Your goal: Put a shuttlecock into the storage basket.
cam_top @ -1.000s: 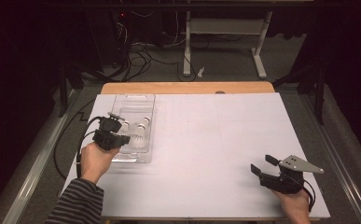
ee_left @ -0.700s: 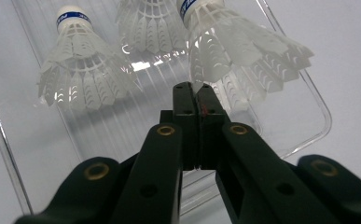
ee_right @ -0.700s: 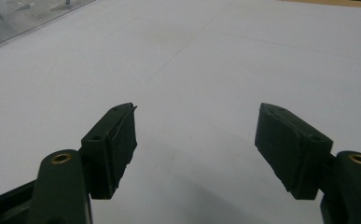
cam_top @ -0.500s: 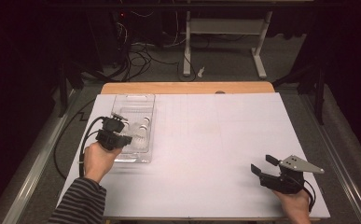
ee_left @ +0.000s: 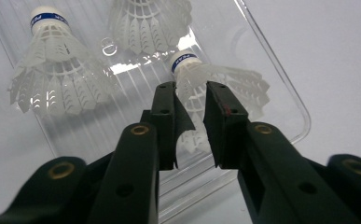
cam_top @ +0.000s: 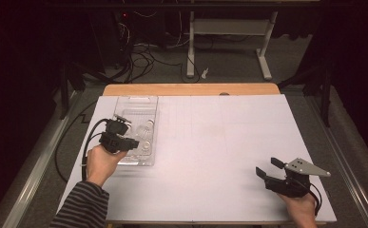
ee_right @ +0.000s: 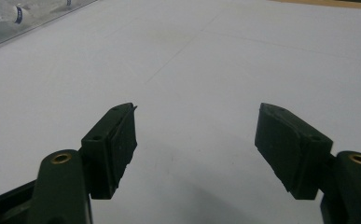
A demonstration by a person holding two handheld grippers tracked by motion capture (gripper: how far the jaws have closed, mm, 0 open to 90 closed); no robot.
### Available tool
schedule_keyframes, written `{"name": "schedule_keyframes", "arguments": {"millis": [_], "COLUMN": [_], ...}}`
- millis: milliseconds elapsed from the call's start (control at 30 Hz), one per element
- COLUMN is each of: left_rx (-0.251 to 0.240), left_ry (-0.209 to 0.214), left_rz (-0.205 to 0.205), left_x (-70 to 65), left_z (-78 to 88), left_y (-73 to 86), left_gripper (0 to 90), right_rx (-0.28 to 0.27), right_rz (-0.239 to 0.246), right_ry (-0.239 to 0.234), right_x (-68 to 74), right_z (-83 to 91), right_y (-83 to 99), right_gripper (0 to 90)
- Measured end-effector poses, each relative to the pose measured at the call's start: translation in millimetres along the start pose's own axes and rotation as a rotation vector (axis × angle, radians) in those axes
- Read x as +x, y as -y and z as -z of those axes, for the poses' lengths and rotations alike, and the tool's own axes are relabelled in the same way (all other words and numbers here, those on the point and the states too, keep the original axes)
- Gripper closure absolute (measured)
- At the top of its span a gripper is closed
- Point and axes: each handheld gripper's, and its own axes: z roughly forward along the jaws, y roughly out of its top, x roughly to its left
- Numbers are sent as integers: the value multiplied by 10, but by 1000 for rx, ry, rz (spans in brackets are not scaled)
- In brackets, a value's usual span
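Observation:
A clear plastic tray [cam_top: 139, 105] lies at the table's left and holds three white shuttlecocks with blue-banded corks. My left gripper [cam_top: 130, 141] reaches over the tray's near end. In the left gripper view its jaws [ee_left: 190, 88] have just been opening and now stand slightly apart. The feather skirt of one lying shuttlecock [ee_left: 229, 81] is between them, and the pads do not press on it. Two more shuttlecocks [ee_left: 52, 70] [ee_left: 145, 23] lie farther back in the tray [ee_left: 304, 122]. My right gripper [cam_top: 267, 166] rests open at the near right, with nothing between its jaws [ee_right: 197, 111].
A white sheet [cam_top: 219, 137] covers the table, with a wooden strip [cam_top: 191, 89] along the far edge. Cables and a desk frame [cam_top: 229, 33] stand on the floor beyond. A black cable [cam_top: 89, 137] trails from the left gripper off the table's left side.
The left gripper's jaws have parted a little over the tray's near end. Both hands stay where they were.

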Motion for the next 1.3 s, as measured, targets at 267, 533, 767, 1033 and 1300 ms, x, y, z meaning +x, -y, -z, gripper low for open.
{"name": "schedule_keyframes", "arguments": {"millis": [267, 533, 767, 1033, 1300], "left_rx": [-20, -54, -87, -121, -142], "left_ry": [5, 28, 40, 55, 65], "left_rz": [-1, -12, -14, -15, -32], "left_x": [-23, -101, -158, -200, -244], "left_z": [13, 49, 77, 123, 190], "left_y": [-5, -3, -1, 15, 59], "left_gripper": [602, 537, 472, 420, 404], "right_rx": [1, 1, 1, -1, -1], "right_rz": [1, 2, 1, 0, -1], "right_ry": [0, 0, -1, -2, -2], "right_x": [0, 1, -2, -4, -6], "right_z": [-1, -2, -3, -1, -2], "right_y": [0, 0, 0, 1, 1], "right_gripper": [300, 299, 300, 300, 300]}}
